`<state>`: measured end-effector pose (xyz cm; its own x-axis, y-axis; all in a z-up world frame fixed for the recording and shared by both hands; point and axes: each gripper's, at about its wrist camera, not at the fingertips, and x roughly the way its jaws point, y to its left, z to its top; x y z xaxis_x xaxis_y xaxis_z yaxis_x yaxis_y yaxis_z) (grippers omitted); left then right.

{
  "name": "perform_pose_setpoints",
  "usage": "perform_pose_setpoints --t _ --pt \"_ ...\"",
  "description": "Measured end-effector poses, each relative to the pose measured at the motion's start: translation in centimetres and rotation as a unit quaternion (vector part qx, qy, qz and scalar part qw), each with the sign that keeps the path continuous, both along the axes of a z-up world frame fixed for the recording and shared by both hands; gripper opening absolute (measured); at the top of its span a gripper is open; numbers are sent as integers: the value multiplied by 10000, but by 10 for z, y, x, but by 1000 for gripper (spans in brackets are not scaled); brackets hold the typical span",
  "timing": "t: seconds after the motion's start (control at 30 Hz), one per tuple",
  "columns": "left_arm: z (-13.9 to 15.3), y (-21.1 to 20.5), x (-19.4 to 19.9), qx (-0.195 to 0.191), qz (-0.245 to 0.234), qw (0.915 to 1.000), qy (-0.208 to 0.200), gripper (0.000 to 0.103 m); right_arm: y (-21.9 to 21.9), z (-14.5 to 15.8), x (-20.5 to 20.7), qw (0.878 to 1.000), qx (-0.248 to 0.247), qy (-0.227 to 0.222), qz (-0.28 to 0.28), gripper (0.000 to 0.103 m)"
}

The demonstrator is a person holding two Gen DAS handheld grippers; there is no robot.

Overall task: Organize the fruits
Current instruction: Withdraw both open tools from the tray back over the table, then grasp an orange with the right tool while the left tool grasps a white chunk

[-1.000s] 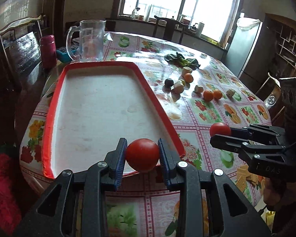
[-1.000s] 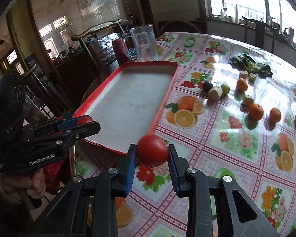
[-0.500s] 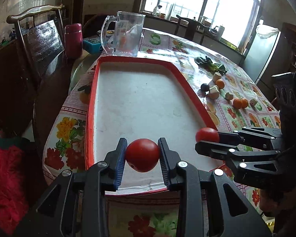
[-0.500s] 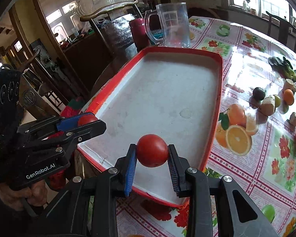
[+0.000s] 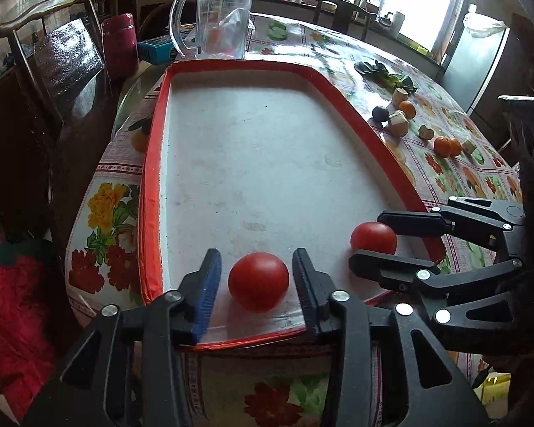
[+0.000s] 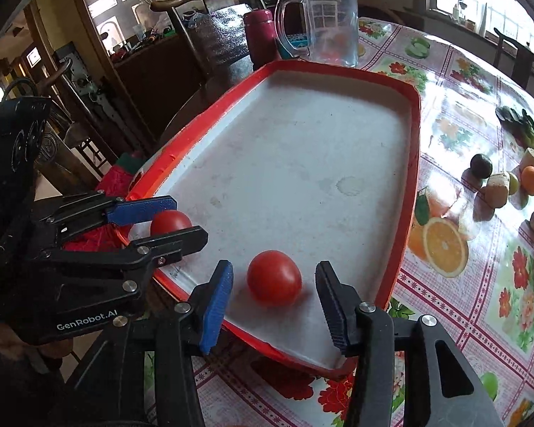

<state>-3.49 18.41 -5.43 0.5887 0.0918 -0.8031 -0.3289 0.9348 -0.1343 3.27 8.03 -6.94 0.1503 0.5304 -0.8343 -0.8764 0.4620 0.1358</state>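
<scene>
A white tray with a red rim (image 5: 153, 163) lies on the flowered tablecloth. One red tomato (image 5: 258, 281) rests on the tray floor near its front edge. My left gripper (image 5: 257, 274) straddles it with jaws opening and a gap on each side. A second red tomato (image 6: 274, 278) lies on the tray floor between the opening jaws of my right gripper (image 6: 274, 274); the pads do not touch it. In the right wrist view the left gripper (image 6: 187, 219) stands around its tomato (image 6: 171, 221) by the rim (image 6: 414, 142). The right gripper (image 5: 368, 239) flanks its tomato (image 5: 373, 237).
A glass mug (image 5: 217, 17) and a red flask (image 5: 119, 44) stand behind the tray. Right of it lie oranges (image 5: 446, 146), a dark fruit (image 5: 380, 114), cut pieces (image 5: 397, 124) and leafy greens (image 5: 384, 73). A chair (image 5: 64, 64) stands at the left.
Both grippers moved in over the tray's near end and came down. Their jaws have parted, and the two tomatoes now rest on the tray floor instead of being clamped.
</scene>
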Motion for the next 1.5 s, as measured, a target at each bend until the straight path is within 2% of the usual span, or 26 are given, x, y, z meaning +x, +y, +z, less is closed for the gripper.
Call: perform_pose_setpoints --t 0.07,0.3,0.57,0.67,1.07,1.17,1.5 --pt "2 -1 -2 30 21 10000 -32 52 -6 7 -2 9999 83 -80 18 50" --pt "9 -1 -7 -58 168 9998 -131 52 -43 29 -2 9989 367 -207 -195 52" --pt "28 -26 1 -36 11 9992 -392 52 -100 39 18 9950 569 -140 -810 52" --pt "33 -42 8 -47 -144 9988 -459 52 -125 39 28 9918 629 -125 -1104 56" --pt "40 -104 43 -39 -850 9952 -473 52 -209 41 60 9750 797 -122 -2071 59" --pt "41 -116 51 -163 -997 9936 -498 52 -224 41 65 9709 803 -148 -2251 59" --pt "37 -145 81 -126 -1199 9918 -421 52 -260 35 89 9608 800 -201 -2646 59"
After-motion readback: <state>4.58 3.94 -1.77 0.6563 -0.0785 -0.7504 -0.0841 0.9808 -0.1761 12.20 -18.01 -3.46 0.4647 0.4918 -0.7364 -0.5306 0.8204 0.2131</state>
